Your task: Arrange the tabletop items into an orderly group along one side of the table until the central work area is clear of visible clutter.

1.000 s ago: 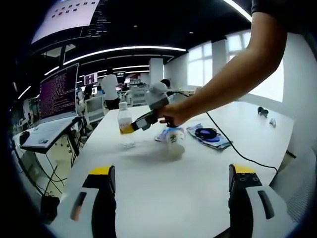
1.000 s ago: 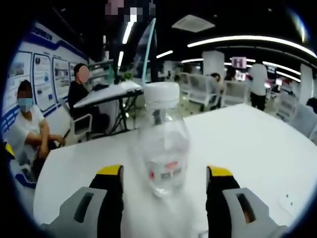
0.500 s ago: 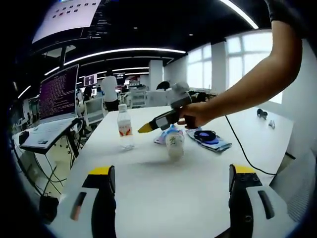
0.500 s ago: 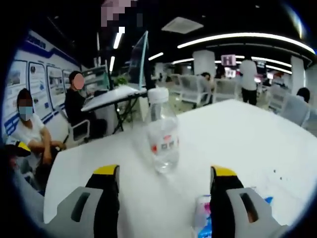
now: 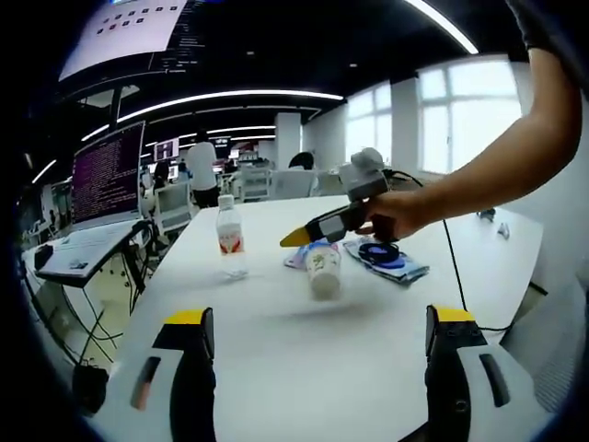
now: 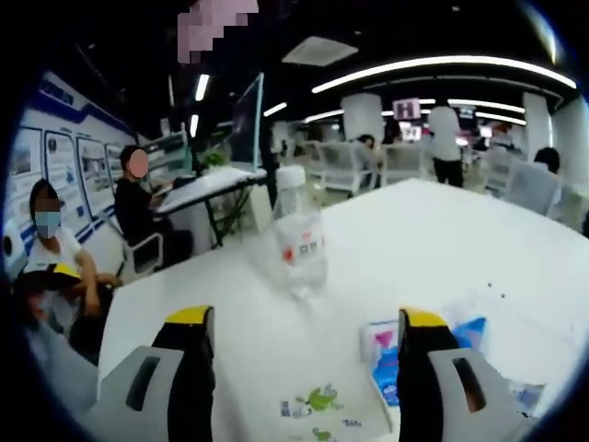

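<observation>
A clear water bottle [image 5: 230,239] with a white cap and red label stands upright on the white table [image 5: 304,368]. To its right is a printed paper cup [image 5: 323,270], and behind that a blue packet [image 5: 386,256] with a dark coil on it. My left gripper [image 5: 319,316] is open and low over the near table, well short of them. A hand holds my right gripper [image 5: 296,238] above the cup. In the right gripper view that gripper [image 6: 306,318] is open and empty, with the bottle [image 6: 299,244] standing ahead, the cup [image 6: 317,410] below and the blue packet [image 6: 396,350] near the right jaw.
A black cable [image 5: 460,295] trails across the table's right side, with small dark items [image 5: 488,207] at the far right edge. A monitor [image 5: 109,170] on a stand is off the left edge. Seated people [image 6: 55,258] are beyond the table.
My right gripper has drawn back from the bottle, which stays standing; the cup and blue packet have come into its view. My left gripper has held still.
</observation>
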